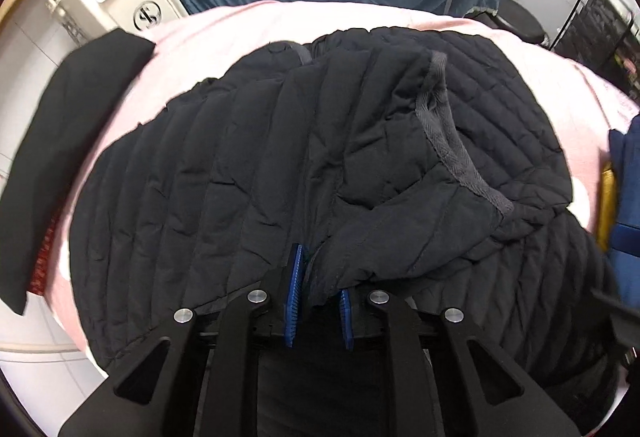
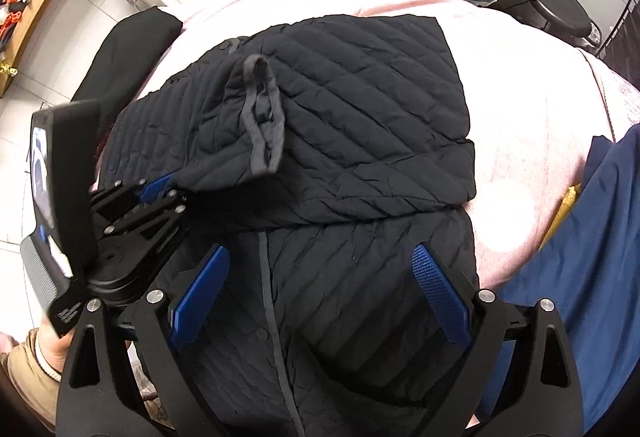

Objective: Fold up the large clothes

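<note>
A black quilted jacket (image 2: 360, 125) lies spread on a pink-covered bed (image 2: 520, 85), its near hem cut off beneath both cameras. The sleeve (image 1: 360, 157), grey cuff (image 2: 262, 117) toward the far side, lies across the body, clamped near its shoulder end by the left gripper (image 1: 318, 301). The right gripper (image 2: 320, 297) hovers wide apart over the grey front placket (image 2: 276, 317), which runs away from the camera.

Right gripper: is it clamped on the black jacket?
No, the right gripper has its blue pads wide apart above the black jacket, pinching nothing.
</note>
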A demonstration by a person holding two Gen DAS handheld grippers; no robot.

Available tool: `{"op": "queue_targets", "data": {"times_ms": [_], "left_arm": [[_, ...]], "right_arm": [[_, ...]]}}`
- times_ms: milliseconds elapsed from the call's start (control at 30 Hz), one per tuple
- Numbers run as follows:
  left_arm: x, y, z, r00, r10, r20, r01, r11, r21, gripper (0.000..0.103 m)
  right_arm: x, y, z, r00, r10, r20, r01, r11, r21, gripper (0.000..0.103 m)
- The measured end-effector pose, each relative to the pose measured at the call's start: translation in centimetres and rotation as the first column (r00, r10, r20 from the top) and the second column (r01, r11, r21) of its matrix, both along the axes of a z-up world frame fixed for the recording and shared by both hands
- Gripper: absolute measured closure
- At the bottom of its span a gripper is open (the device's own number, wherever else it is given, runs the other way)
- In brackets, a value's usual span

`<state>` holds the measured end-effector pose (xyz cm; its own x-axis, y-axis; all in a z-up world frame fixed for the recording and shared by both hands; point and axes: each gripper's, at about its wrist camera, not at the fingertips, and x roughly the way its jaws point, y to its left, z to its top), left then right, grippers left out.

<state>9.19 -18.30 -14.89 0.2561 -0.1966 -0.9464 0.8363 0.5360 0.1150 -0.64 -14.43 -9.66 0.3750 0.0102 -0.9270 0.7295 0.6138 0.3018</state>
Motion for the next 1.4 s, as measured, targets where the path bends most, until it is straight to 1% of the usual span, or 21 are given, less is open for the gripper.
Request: {"op": "queue_targets", "data": {"times_ms": [133, 167, 200, 233, 267, 300, 333, 367, 400, 533, 600, 633, 733, 767, 867, 933, 1000, 1200, 1400], "left_arm": [[-0.2, 1.5, 0.8, 0.998, -0.028, -0.062, 0.028, 1.000, -0.005, 0.080], [-0.4, 1.7, 0.9, 0.997, -0.035, -0.069, 0.036, 0.999, 0.002, 0.074], [-0.7, 2.0, 0.9, 0.996, -0.042, -0.077, 0.043, 0.999, 0.008, 0.071], [-0.7, 2.3, 0.8, 0.995, -0.048, -0.087, 0.049, 0.999, 0.009, 0.062], [-0.8, 2.7, 0.8, 0.994, -0.050, -0.098, 0.050, 0.999, 0.003, 0.042], [-0.7, 3.0, 0.7, 0.994, -0.043, -0.100, 0.043, 0.999, 0.002, 0.028], [-0.8, 3.3, 0.8, 0.995, -0.032, -0.097, 0.031, 0.999, -0.008, 0.010], [-0.6, 3.8, 1.1, 0.995, -0.015, -0.094, 0.011, 0.999, -0.044, 0.009], [-0.4, 4.1, 1.3, 0.995, 0.002, -0.095, -0.008, 0.998, -0.060, 0.009], [1.2, 5.2, 2.0, 0.984, 0.077, -0.163, -0.096, 0.989, -0.115, 0.009], [1.8, 6.1, 2.4, 0.978, 0.111, -0.177, -0.137, 0.981, -0.140, 0.009], [2.0, 6.3, 2.6, 0.977, 0.122, -0.174, -0.148, 0.978, -0.146, 0.010], [2.9, 7.3, 2.6, 0.981, 0.153, -0.118, -0.169, 0.975, -0.147, 0.012], [3.2, 7.4, 2.3, 0.982, 0.159, -0.103, -0.172, 0.976, -0.135, 0.015], [4.6, 7.3, 0.7, 0.978, 0.184, -0.101, -0.192, 0.979, -0.072, 0.020], [5.4, 7.2, -0.5, 0.974, 0.198, -0.107, -0.204, 0.978, -0.043, 0.020], [6.2, 6.8, -1.8, 0.973, 0.206, -0.109, -0.208, 0.978, -0.005, 0.020], [7.4, 5.0, -4.5, 0.976, 0.198, -0.094, -0.193, 0.980, 0.057, 0.018], [8.1, 3.8, -6.1, 0.975, 0.201, -0.090, -0.194, 0.978, 0.082, 0.013]], "right_arm": [[1.7, -0.2, 0.1, 1.000, 0.012, 0.010, -0.012, 1.000, -0.011, 0.011], [2.1, -0.2, 0.1, 1.000, 0.019, 0.010, -0.019, 1.000, -0.013, 0.011], [2.8, -0.2, 0.0, 1.000, 0.030, 0.009, -0.030, 0.999, -0.019, 0.011], [3.4, -0.2, 0.0, 0.999, 0.039, 0.007, -0.039, 0.999, -0.026, 0.011], [4.1, -0.1, 0.0, 0.999, 0.048, 0.002, -0.048, 0.998, -0.034, 0.011], [4.4, -0.1, 0.0, 0.999, 0.053, -0.004, -0.053, 0.998, -0.041, 0.011], [4.9, 0.0, 0.0, 0.998, 0.057, -0.014, -0.058, 0.997, -0.055, 0.011], [5.3, 0.0, 0.0, 0.998, 0.060, -0.029, -0.062, 0.996, -0.070, 0.011], [5.5, 0.0, 0.0, 0.997, 0.061, -0.038, -0.064, 0.995, -0.079, 0.011], [6.1, 0.3, -0.1, 0.994, 0.079, -0.074, -0.087, 0.990, -0.109, 0.011], [6.3, 0.4, -0.2, 0.993, 0.087, -0.079, -0.096, 0.989, -0.113, 0.011], [6.3, 0.5, -0.2, 0.993, 0.091, -0.080, -0.100, 0.989, -0.113, 0.011], [6.9, 0.9, -0.4, 0.989, 0.116, -0.092, -0.127, 0.984, -0.123, 0.011], [7.2, 1.1, -0.6, 0.987, 0.128, -0.100, -0.140, 0.982, -0.127, 0.011], [8.1, 1.6, -1.7, 0.977, 0.167, -0.136, -0.183, 0.976, -0.120, 0.011], [8.7, 1.7, -2.7, 0.968, 0.186, -0.168, -0.206, 0.972, -0.113, 0.011], [9.3, 1.8, -3.9, 0.958, 0.204, -0.203, -0.228, 0.968, -0.107, 0.011], [10.4, 1.0, -7.3, 0.932, 0.211, -0.294, -0.248, 0.964, -0.095, 0.011], [11.2, 0.5, -9.2, 0.919, 0.217, -0.328, -0.256, 0.963, -0.080, 0.011]]}}
